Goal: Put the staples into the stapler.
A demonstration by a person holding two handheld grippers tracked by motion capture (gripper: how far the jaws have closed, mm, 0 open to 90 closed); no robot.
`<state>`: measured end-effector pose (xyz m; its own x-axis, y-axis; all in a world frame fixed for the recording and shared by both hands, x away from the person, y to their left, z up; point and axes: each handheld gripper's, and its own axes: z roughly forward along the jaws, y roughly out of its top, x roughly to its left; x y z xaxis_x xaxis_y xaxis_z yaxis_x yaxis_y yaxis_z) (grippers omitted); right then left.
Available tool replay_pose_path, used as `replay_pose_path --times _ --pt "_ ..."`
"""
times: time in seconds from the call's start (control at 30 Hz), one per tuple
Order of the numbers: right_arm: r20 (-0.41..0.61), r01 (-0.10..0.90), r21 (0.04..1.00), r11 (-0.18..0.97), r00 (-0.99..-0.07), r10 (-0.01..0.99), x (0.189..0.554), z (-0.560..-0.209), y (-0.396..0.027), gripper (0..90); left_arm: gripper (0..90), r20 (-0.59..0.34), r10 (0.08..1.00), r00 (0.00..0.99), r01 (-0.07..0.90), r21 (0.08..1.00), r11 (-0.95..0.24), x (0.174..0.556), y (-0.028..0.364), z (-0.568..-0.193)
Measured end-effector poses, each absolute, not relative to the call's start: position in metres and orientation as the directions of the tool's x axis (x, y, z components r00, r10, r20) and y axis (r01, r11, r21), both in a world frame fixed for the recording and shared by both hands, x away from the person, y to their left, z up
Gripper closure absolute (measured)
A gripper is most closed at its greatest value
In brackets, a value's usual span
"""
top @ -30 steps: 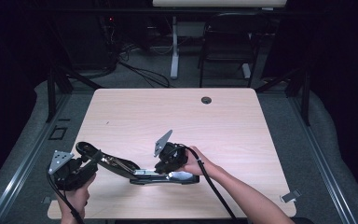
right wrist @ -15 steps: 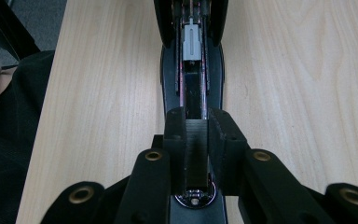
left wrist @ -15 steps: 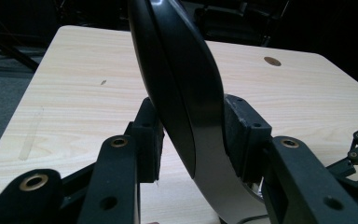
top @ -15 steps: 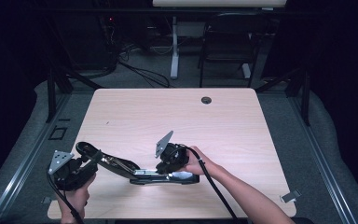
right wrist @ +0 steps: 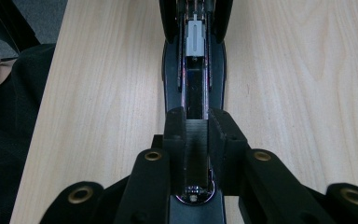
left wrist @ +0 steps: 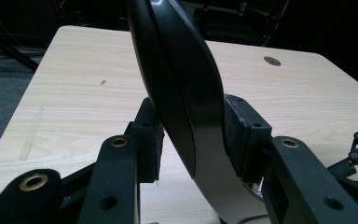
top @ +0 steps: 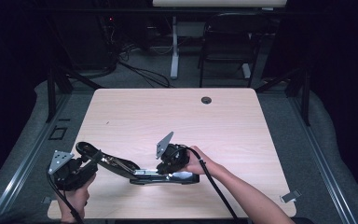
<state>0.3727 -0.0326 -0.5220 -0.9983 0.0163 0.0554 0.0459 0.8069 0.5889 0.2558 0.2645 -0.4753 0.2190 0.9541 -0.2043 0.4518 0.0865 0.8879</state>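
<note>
Stapler lying opened out at lower centre of tabletop. Left gripper clamping raised lid (black, curved); right gripper squeezing staple channel.

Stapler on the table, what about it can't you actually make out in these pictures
- High view: the stapler is small and dark; the right gripper covers its middle, so the staple channel is hidden.
- Left gripper view: the stapler's raised lid is cut off by the top edge, and the left gripper hides its lower part.
- Right gripper view: the far end is cut off at the top; whether staples lie in the channel is too dark to tell.
</note>
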Motion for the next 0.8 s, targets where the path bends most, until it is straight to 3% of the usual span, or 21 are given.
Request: replay_pose_path --times 0.6,0.8 --pt "0.054 0.042 0.586 0.809 -0.998 0.013 0.3732 -0.5217 -0.0362 77.6 60.3 -0.205 0.953 0.222 0.453 0.888 0.086 0.2561 0.2649 -0.4754" --pt "0.057 0.049 0.592 0.805 -0.998 0.019 0.3725 -0.5229 -0.0374 71.9 60.2 -0.206 0.953 0.224 0.454 0.887 0.086 0.2562 0.2651 -0.4753"
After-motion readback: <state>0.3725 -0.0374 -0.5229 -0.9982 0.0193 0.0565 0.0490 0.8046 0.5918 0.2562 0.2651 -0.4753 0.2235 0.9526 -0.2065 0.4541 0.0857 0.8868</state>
